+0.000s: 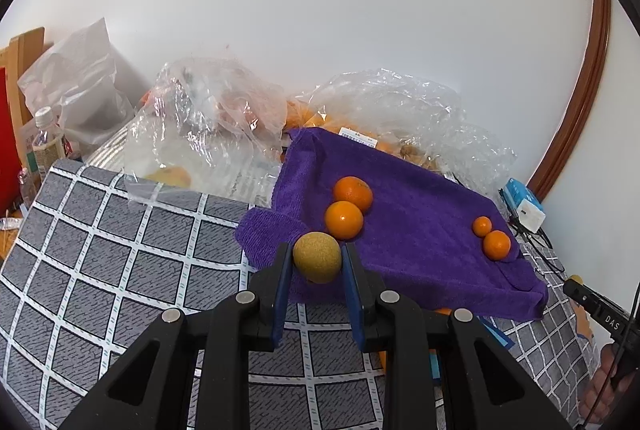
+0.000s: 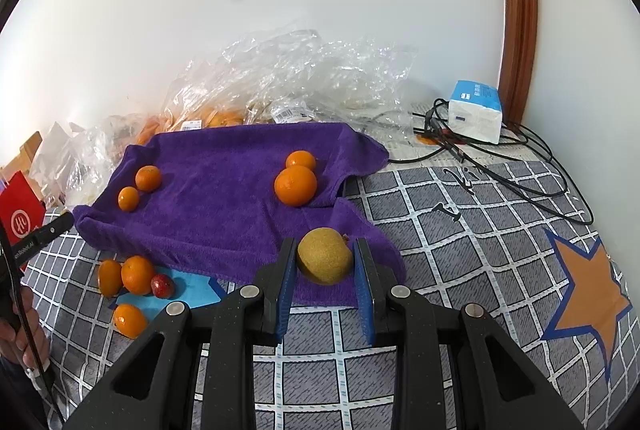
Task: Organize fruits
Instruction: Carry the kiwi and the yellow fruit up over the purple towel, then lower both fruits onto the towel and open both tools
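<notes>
My left gripper (image 1: 317, 259) is shut on a round yellow-brown fruit (image 1: 317, 257), held over the near left corner of a purple towel (image 1: 420, 230). On that towel two oranges (image 1: 347, 208) touch just beyond the fruit, and two smaller oranges (image 1: 491, 238) lie to the right. My right gripper (image 2: 325, 264) is shut on a second yellow-brown fruit (image 2: 325, 261) above the purple towel's (image 2: 224, 198) near right flap. In the right wrist view one pair of oranges (image 2: 295, 185) lies right of centre and another pair (image 2: 140, 186) at the left.
Off the towel lie several oranges (image 2: 130, 284) and a red fruit (image 2: 162, 286) by a blue sheet (image 2: 192, 292) on the grey checked cover (image 2: 440, 230). Crumpled clear bags (image 1: 208, 126) holding more fruit line the wall. A tissue pack (image 2: 476, 110) and black cables (image 2: 500, 166) sit far right.
</notes>
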